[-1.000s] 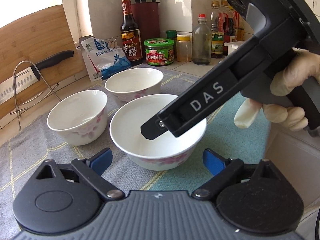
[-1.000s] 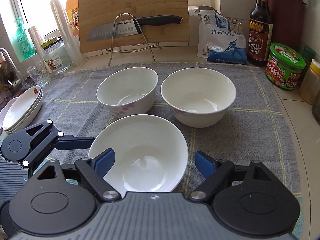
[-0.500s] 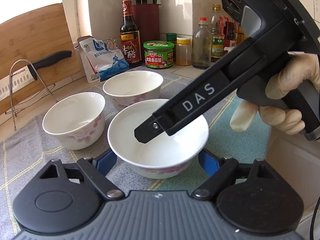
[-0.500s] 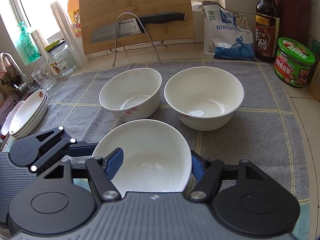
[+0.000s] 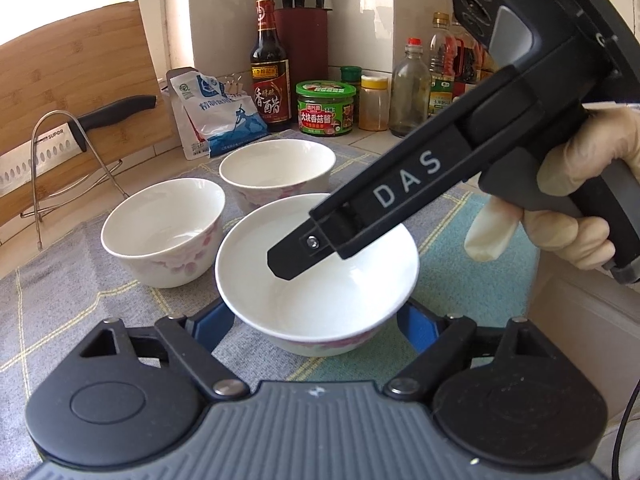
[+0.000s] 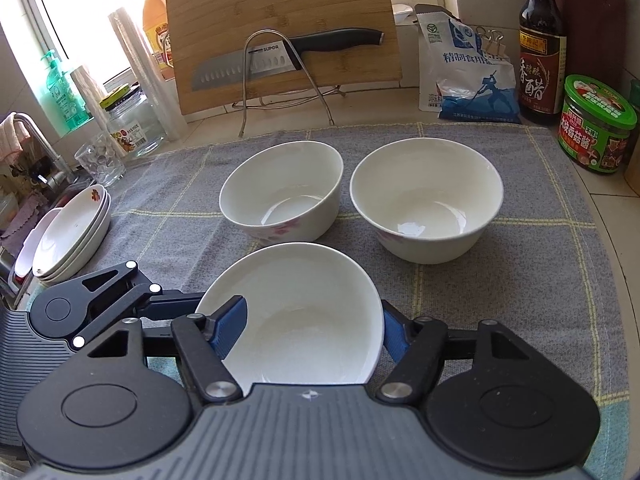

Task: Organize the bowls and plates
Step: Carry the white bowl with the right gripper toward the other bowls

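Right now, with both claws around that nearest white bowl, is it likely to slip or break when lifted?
The glossy white ceramic bowl looks hard and smooth, so it may slide against the blue pads. It is probably stiff and breakable if dropped. Its round sides give little flat surface to hold, though the grey checked cloth beneath might soften a fall.

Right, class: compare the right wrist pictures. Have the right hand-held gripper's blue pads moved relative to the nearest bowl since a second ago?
Yes. The right hand-held gripper has closed inward: its blue pads, earlier clear of the nearest bowl, now sit against its rim on both sides.
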A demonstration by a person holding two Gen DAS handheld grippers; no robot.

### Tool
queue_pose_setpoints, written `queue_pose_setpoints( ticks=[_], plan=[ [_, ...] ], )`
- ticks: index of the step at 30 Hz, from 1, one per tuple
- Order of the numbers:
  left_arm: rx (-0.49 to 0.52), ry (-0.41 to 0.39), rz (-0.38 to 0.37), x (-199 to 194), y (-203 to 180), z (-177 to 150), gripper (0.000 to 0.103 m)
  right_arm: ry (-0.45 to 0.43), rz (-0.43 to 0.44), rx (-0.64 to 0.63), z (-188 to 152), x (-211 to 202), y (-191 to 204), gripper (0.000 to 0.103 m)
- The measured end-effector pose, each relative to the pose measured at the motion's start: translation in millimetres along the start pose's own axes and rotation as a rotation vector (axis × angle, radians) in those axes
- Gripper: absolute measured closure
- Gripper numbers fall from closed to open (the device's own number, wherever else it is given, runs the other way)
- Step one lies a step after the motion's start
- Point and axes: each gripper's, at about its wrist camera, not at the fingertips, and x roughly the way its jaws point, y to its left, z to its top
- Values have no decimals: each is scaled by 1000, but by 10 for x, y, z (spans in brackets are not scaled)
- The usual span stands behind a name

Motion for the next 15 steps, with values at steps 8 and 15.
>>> queue_pose_setpoints(
  ticks=[8,15],
  plan=[
    [-48,15,44,-335,195,-96,15,7,64,-63,70,28,351,28],
    [-85,39,109,-615,414,-254,15,28,135,-121,134,194,751,28]
  ],
)
